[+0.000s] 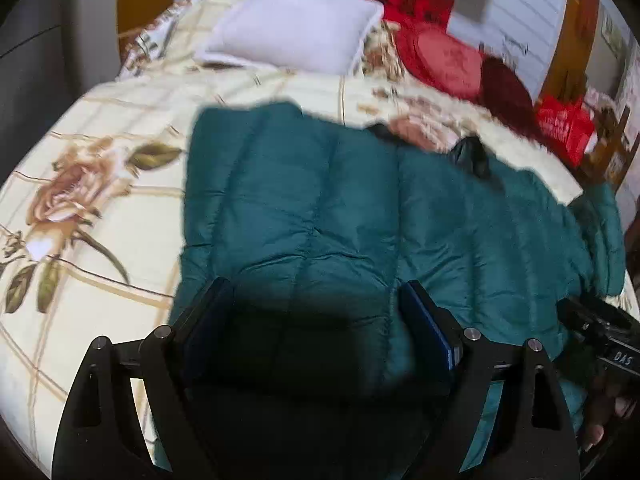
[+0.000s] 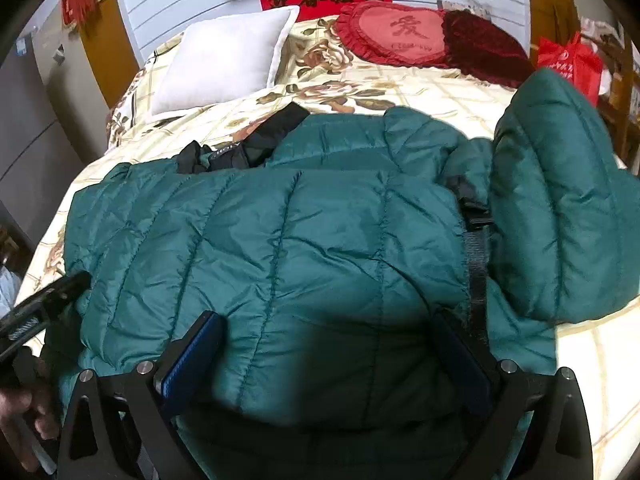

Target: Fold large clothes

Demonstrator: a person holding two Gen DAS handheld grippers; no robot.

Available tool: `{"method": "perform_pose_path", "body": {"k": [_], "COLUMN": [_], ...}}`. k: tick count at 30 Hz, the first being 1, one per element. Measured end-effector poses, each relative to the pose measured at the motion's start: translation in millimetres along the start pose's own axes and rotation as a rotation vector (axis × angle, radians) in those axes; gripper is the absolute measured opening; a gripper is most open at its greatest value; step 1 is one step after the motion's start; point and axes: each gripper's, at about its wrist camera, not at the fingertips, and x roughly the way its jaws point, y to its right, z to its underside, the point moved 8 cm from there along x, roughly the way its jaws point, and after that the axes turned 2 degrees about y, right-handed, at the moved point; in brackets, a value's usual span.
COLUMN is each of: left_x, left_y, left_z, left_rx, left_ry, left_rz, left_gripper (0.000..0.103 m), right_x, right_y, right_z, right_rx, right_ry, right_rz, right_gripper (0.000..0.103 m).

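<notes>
A large teal quilted down jacket [image 1: 320,208] lies spread on a bed with a floral cream cover [image 1: 100,160]. It also shows in the right wrist view [image 2: 300,248], with one sleeve [image 2: 560,216] bulging up at the right and its black collar lining [image 2: 256,140] at the far side. My left gripper [image 1: 316,308] is open, its fingers wide apart just above the jacket's near part. My right gripper [image 2: 328,344] is open too, hovering over the jacket's near edge. Neither holds fabric.
A white pillow [image 2: 224,60], a red heart cushion [image 2: 396,32] and a dark red cushion [image 2: 484,40] lie at the head of the bed. A red bag [image 2: 568,64] stands at the right beside a wooden chair. The other gripper shows at the right edge [image 1: 600,332].
</notes>
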Motion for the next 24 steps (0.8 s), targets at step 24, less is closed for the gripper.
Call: {"method": "perform_pose_path", "body": {"k": [24], "left_x": [-8.9], "left_y": [20.9], "left_z": [6.3], "left_rx": [0.014], "left_ry": [-0.031], "left_rz": [0.061], "left_gripper": [0.086], "right_x": [-33.0], "right_y": [-31.0], "right_z": [-17.3], "right_rx": [-0.092], "right_ry": [0.107], "right_rz": [0.059], "right_gripper": [0.102]}}
